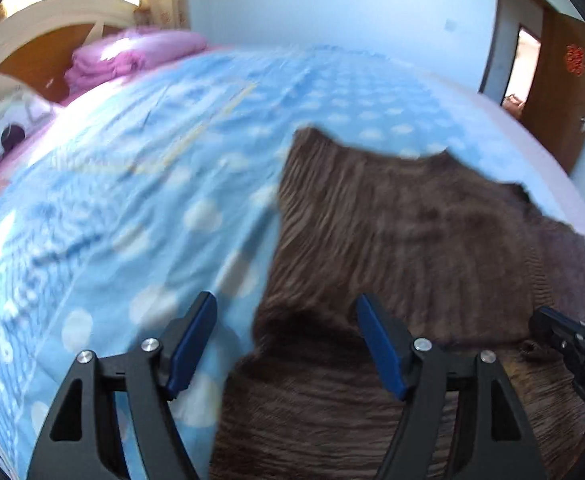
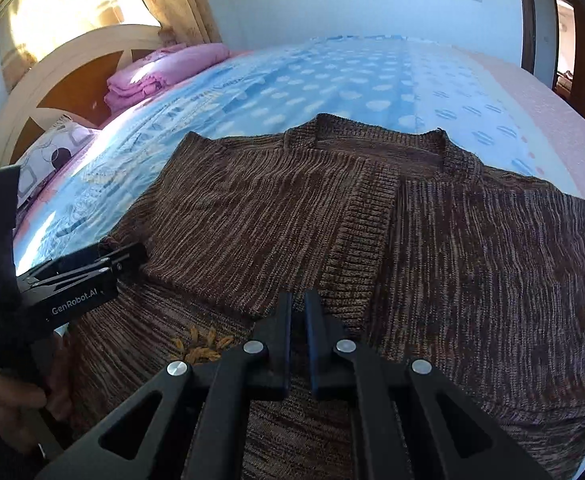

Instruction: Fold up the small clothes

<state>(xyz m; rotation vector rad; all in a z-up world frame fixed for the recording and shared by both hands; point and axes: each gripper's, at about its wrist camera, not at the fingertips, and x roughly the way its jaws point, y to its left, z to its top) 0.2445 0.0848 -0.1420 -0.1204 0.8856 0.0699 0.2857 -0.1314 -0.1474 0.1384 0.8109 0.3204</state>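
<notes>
A brown knitted cardigan (image 2: 432,232) lies flat on the blue spotted bedspread (image 2: 332,80), with its left side folded over the middle. It also shows in the left wrist view (image 1: 392,232). My left gripper (image 1: 288,320) is open, its blue pads spread over the cardigan's left edge, holding nothing. It also appears at the left of the right wrist view (image 2: 132,256). My right gripper (image 2: 298,308) is shut with nothing between its fingers, just above the cardigan's lower middle. Its tip shows at the right edge of the left wrist view (image 1: 540,320).
A folded pink quilt (image 2: 164,72) and a patterned pillow (image 2: 52,160) lie by the wooden headboard (image 2: 64,80) at the far left. A brown door (image 1: 560,92) stands at the far right. A pink sheet edge (image 2: 552,128) borders the bed on the right.
</notes>
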